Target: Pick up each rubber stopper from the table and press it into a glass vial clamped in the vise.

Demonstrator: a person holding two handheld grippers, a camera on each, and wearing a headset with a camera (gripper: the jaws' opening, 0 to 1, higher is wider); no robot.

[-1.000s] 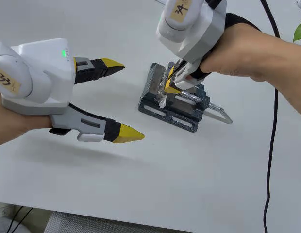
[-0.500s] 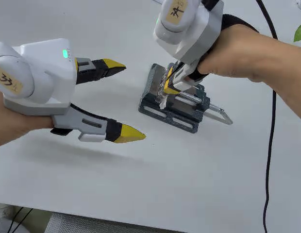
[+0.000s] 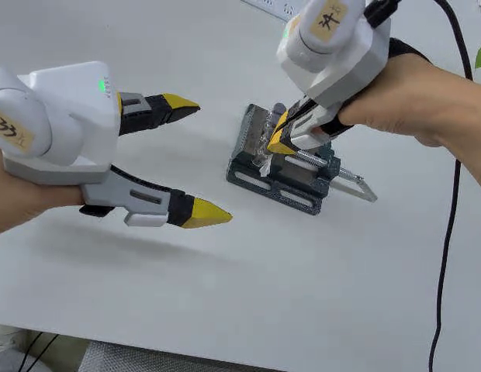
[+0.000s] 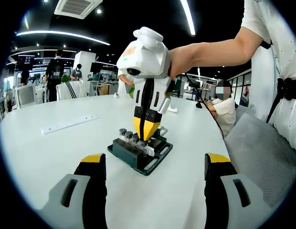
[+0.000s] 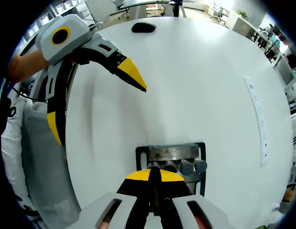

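**Right gripper** (image 3: 276,146): jaws together, tips down at one end of the row of vials (image 5: 186,167). Whether a stopper is pinched between them cannot be told.

**Left gripper** (image 3: 212,160): jaws wide apart, nothing held, off to the side of the vise (image 3: 275,184) above the surface (image 3: 302,294).

**Vials:** upright in a row, clamped in the vise. Dark stoppers (image 5: 170,167) sit on the mouths that show.

**Handling note:** press straight down along the vial's axis, with the tips centred over the mouth. A slanted push could likely cock the stopper or strain the glass. Judge seating by whether the stopper sits level with its neighbours.
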